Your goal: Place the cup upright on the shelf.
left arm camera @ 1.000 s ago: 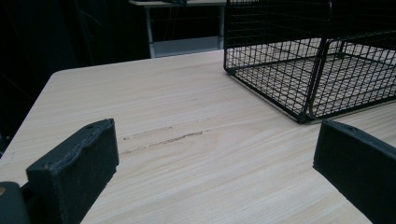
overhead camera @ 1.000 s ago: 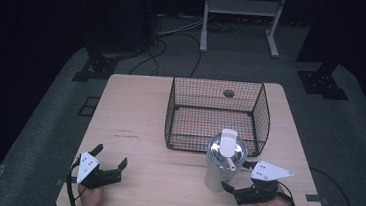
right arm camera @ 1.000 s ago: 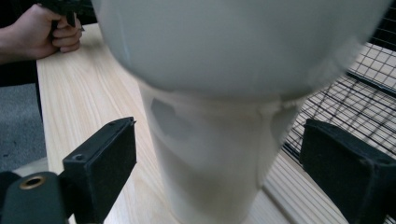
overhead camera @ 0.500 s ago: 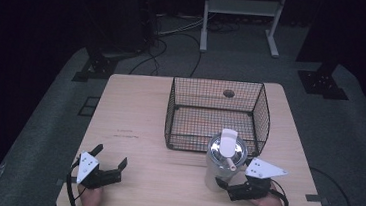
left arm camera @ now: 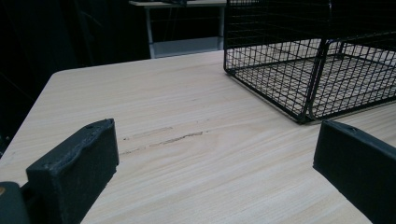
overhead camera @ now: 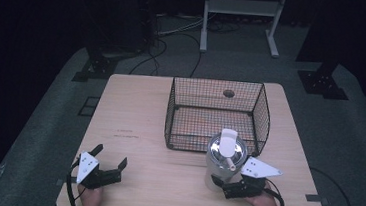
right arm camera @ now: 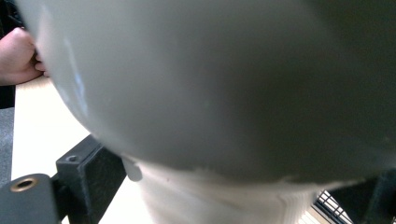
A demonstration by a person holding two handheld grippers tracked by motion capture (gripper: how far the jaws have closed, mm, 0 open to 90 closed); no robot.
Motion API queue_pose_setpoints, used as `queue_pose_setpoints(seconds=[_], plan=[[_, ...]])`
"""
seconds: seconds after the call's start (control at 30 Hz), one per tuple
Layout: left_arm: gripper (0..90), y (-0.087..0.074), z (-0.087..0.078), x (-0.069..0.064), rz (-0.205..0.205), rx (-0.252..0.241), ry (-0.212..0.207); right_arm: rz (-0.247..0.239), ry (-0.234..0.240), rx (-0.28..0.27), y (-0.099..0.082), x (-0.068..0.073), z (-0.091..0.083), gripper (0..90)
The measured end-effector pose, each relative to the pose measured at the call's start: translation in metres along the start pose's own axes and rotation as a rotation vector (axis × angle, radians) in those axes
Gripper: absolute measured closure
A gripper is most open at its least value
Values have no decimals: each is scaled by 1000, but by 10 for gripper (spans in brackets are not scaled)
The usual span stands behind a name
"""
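A grey metal canister [overhead camera: 224, 157] stands on the wooden table [overhead camera: 135, 109] just in front of a black wire basket [overhead camera: 218, 82]. A white scoop [overhead camera: 228, 140] lies across the canister's top. My right gripper [overhead camera: 222, 185] sits low at the canister's front right, open, its jaws on either side of the base. In the right gripper view the canister [right arm camera: 210, 79] looms very close between the two jaws of the right gripper [right arm camera: 233, 186]. My left gripper [overhead camera: 112, 154] rests open near the front left edge, holding nothing. Bare wood lies between the jaws of the left gripper [left arm camera: 215, 163].
The basket [left arm camera: 308, 70] looks empty and takes up the table's far right half. A round hole [overhead camera: 229, 93] in the table lies behind it. The person's other hand [right arm camera: 16, 56] shows far left. A metal stand [overhead camera: 242, 8] and cables lie on the floor beyond.
My right gripper has slid left toward the canister until its jaws straddle the base. The left gripper and canister have stayed put.
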State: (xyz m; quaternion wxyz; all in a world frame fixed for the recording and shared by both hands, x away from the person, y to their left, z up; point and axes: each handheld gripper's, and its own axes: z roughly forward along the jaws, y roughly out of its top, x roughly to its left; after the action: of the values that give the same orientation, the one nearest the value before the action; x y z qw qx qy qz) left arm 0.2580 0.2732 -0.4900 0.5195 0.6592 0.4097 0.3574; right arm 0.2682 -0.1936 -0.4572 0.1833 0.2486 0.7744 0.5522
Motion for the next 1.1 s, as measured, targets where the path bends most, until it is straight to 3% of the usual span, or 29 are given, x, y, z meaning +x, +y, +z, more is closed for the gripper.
queue_pose_setpoints(seconds=[0.93,1.1], plan=[[0,0,0,1,-5,-4,-5,2,6,-27,2,0,0,95],[0,0,0,1,-5,-3,-4,-28,2,-19,10,-1,-3,95]])
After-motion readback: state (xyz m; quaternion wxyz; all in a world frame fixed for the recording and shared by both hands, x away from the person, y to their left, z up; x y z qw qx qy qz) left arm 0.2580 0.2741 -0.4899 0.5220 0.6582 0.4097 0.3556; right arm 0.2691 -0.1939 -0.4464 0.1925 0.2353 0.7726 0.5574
